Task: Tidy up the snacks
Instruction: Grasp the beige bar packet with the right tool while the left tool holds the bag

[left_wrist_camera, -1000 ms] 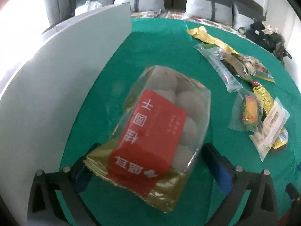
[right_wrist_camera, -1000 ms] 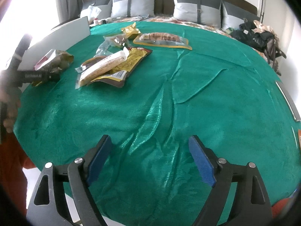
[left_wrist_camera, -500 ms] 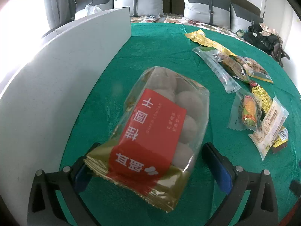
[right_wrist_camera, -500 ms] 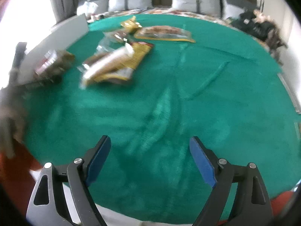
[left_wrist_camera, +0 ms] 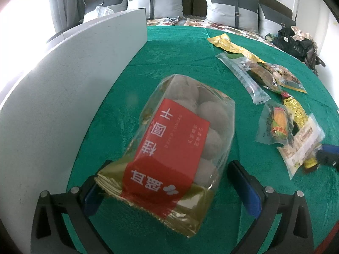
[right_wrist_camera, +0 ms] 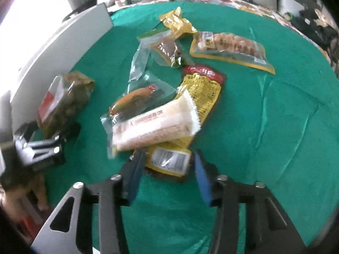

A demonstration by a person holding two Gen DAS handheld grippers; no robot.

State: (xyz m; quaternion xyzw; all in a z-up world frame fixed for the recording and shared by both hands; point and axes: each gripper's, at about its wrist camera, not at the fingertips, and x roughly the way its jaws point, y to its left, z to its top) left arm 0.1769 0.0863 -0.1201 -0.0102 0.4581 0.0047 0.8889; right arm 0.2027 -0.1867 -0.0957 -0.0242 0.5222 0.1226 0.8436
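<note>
A clear bag of round pastries with a red label (left_wrist_camera: 180,139) lies between the fingers of my left gripper (left_wrist_camera: 169,169). The right pad stands clear of it and the bag's corner hides the left pad. That bag (right_wrist_camera: 63,99) and the left gripper (right_wrist_camera: 40,148) also show at the left of the right wrist view. My right gripper (right_wrist_camera: 168,163) is over the snack pile, its jaws closing around the near end of a yellow packet (right_wrist_camera: 199,97), without a clear press. A white wafer packet (right_wrist_camera: 156,124) lies across the yellow one.
A white board (left_wrist_camera: 63,84) stands along the left of the green cloth (right_wrist_camera: 275,127). Behind the pile lie a peanut bag (right_wrist_camera: 231,48), a yellow pouch (right_wrist_camera: 178,23) and a brown snack pack (right_wrist_camera: 167,50). A person's hand (right_wrist_camera: 12,201) is at the lower left.
My right gripper has moved from bare cloth to the snack pile and its jaws have narrowed around the yellow packet's end. The left gripper and the pastry bag have stayed put.
</note>
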